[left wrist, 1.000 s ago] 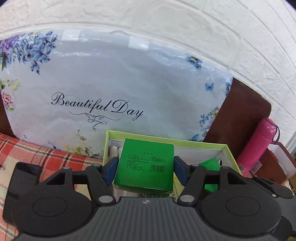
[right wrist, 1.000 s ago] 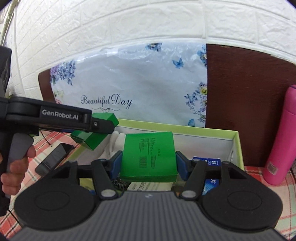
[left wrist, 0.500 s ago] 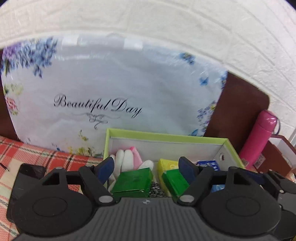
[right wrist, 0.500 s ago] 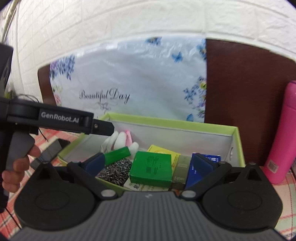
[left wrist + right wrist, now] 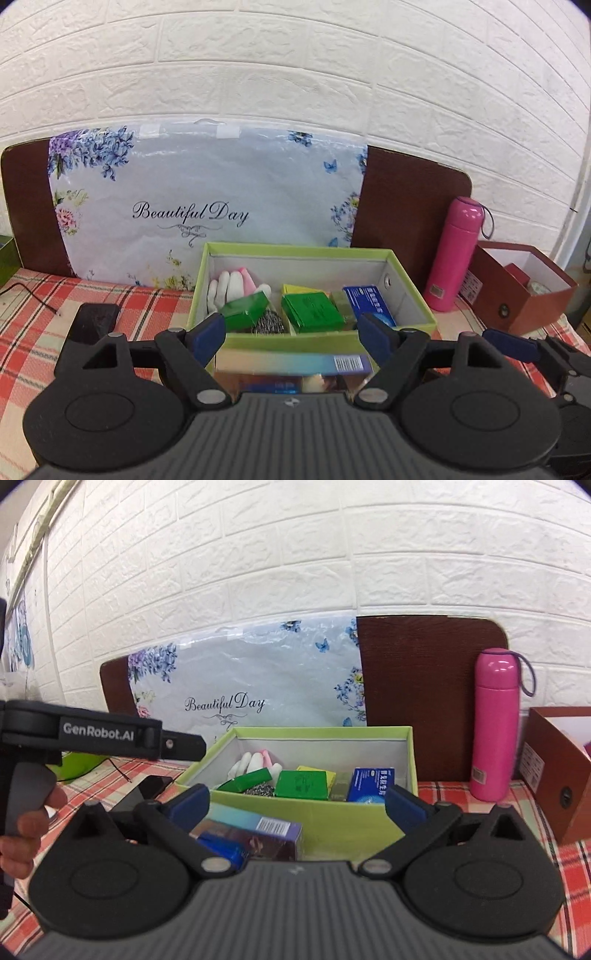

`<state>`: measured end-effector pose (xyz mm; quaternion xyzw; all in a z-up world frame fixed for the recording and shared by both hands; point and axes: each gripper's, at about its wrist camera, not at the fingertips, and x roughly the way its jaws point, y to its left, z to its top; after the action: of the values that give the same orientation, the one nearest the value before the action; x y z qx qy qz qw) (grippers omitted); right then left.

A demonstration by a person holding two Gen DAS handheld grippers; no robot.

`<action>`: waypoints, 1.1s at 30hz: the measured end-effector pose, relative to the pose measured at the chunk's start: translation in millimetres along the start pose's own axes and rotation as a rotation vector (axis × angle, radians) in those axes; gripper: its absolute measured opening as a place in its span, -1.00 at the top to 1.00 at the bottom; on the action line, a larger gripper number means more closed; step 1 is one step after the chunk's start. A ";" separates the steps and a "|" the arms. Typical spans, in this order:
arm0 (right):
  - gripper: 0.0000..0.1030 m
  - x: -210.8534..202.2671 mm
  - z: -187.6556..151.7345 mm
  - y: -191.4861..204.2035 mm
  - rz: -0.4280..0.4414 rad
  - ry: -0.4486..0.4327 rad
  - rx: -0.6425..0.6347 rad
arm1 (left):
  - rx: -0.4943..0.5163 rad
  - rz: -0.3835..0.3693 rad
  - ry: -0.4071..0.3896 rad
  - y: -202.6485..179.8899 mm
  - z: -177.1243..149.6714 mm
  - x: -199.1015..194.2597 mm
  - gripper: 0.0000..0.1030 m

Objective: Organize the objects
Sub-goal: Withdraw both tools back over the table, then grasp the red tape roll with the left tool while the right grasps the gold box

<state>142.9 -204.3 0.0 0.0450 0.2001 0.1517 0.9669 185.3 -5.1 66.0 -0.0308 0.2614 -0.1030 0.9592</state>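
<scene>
A lime-green open box stands on the plaid cloth. Inside lie two green boxes, a steel scourer, white and pink gloves, a yellow box and a blue box. The same green boxes show in the right wrist view. My left gripper is open and empty, pulled back in front of the box. My right gripper is open and empty, also in front of it. A purple-teal carton lies before the box, under both grippers.
A pink flask stands right of the box. A brown open box sits at far right. A black phone lies left on the cloth. A floral "Beautiful Day" bag leans on the brown board by the wall.
Both grippers opened and let their green boxes go into the lime box, then drew back and up. The carton in front of the box has come into view.
</scene>
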 end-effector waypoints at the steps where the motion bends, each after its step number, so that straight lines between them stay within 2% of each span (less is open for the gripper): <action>1: -1.00 -6.6 -4.0 0.7 -0.002 0.000 0.002 | 0.001 -0.003 0.002 -0.2 -6.6 -4.5 -0.59; 7: -1.00 -41.3 -41.9 5.1 -0.018 0.013 0.031 | -0.030 -0.011 0.035 10.8 -50.6 -24.2 -0.60; 10: -1.00 -47.2 -64.5 9.2 -0.036 0.048 0.044 | -0.065 0.002 0.062 20.0 -73.4 -28.3 -0.60; 15: -1.00 -41.8 -100.3 16.2 -0.047 0.126 0.058 | -0.138 0.008 0.119 36.7 -107.0 -27.2 -0.60; 20: -0.93 -19.9 -97.4 14.5 -0.084 0.148 0.091 | -0.152 0.032 0.157 46.1 -126.1 -25.0 -0.60; 22: -0.75 -4.2 -90.2 11.3 -0.100 0.158 0.125 | -0.158 0.029 0.167 48.5 -127.4 -23.6 -0.60; 26: -0.59 25.5 -83.3 14.1 -0.084 0.178 0.114 | -0.151 0.006 0.158 47.0 -124.8 -19.8 -0.60; 27: -0.49 31.6 -82.9 15.4 -0.085 0.190 0.105 | -0.142 -0.002 0.155 45.2 -124.1 -17.7 -0.60; 29: -0.08 40.0 -84.4 15.6 -0.078 0.212 0.098 | -0.122 -0.012 0.156 42.1 -123.0 -12.3 -0.60; 30: 0.39 42.6 -85.4 14.8 -0.070 0.232 0.097 | -0.114 -0.016 0.160 41.2 -122.8 -8.8 -0.60; 31: 0.52 41.9 -86.9 13.0 -0.060 0.241 0.101 | -0.108 -0.020 0.162 40.9 -122.5 -5.5 -0.60; 33: 0.55 33.7 -90.4 10.2 -0.066 0.228 0.088 | -0.106 -0.027 0.161 41.3 -120.7 2.7 -0.60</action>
<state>133.4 -181.7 -93.9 0.0632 0.3166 0.1148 0.9395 133.7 34.0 -44.0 -0.0766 0.3424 -0.1038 0.9307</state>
